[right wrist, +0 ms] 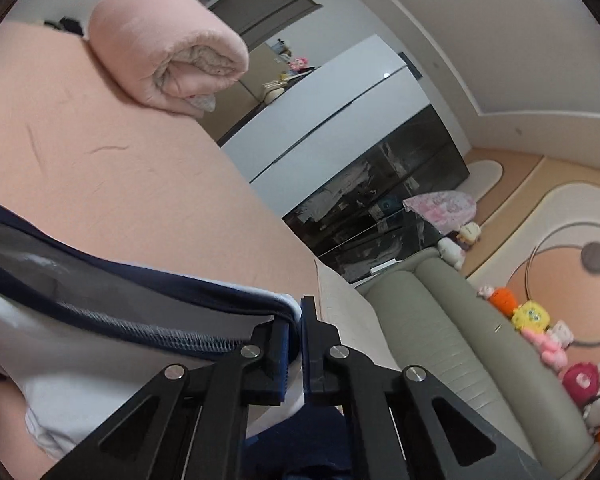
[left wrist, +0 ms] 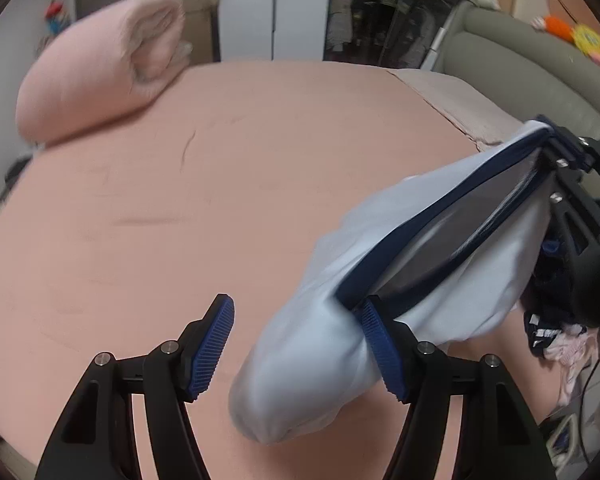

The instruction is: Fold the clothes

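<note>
Pink-sheeted bed [left wrist: 148, 200], rolled pink quilt [left wrist: 100, 68] lying at its far corner, grey padded headboard [right wrist: 440, 332] alongside

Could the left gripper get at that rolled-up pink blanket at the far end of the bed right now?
Probably not at once. The bed between is bare, but the left gripper has the light blue garment hooked over one finger, and the right gripper pinches its other end.

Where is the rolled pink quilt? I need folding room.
The rolled pink quilt lies at the bed's far left corner in both views, apart from the pale blue garment.
</note>
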### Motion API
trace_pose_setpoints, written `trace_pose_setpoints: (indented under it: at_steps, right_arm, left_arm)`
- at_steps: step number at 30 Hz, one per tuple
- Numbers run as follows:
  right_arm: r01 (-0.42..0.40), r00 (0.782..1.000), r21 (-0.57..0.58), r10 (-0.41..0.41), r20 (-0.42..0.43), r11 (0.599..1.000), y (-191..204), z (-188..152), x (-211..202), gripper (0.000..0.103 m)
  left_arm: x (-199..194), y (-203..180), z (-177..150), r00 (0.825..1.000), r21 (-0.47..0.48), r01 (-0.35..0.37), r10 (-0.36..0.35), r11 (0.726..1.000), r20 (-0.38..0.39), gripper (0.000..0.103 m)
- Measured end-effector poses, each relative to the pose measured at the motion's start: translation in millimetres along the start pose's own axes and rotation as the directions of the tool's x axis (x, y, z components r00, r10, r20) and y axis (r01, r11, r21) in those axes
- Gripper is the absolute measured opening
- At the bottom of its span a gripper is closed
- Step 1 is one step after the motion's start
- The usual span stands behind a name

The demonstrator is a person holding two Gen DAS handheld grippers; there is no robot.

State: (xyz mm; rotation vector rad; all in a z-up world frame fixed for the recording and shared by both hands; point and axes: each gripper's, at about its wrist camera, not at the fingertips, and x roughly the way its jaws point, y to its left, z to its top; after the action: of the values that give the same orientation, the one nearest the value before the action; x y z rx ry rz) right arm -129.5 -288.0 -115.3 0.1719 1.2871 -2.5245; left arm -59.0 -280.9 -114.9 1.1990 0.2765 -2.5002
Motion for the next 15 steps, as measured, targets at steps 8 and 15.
trace_pose_setpoints:
  at_steps: [8,15]
  right_arm:
    - [-0.061,0.998,0.044,0.062,-0.011,0.997,-16.2,4.6,-2.5,0.001]
    - [0.011,0.999,0.025,-0.012,0.049,1.0,-22.2,12.3,-15.4,0.001]
  left_arm:
    - [7.2,-23.5,17.5,0.999,0.032,0.024,-0.024,0.999,-0.023,0.064]
    - [19.0,-14.8,4.6,0.993,0.012,-0.034,0.035,0.999,-0.113,0.065]
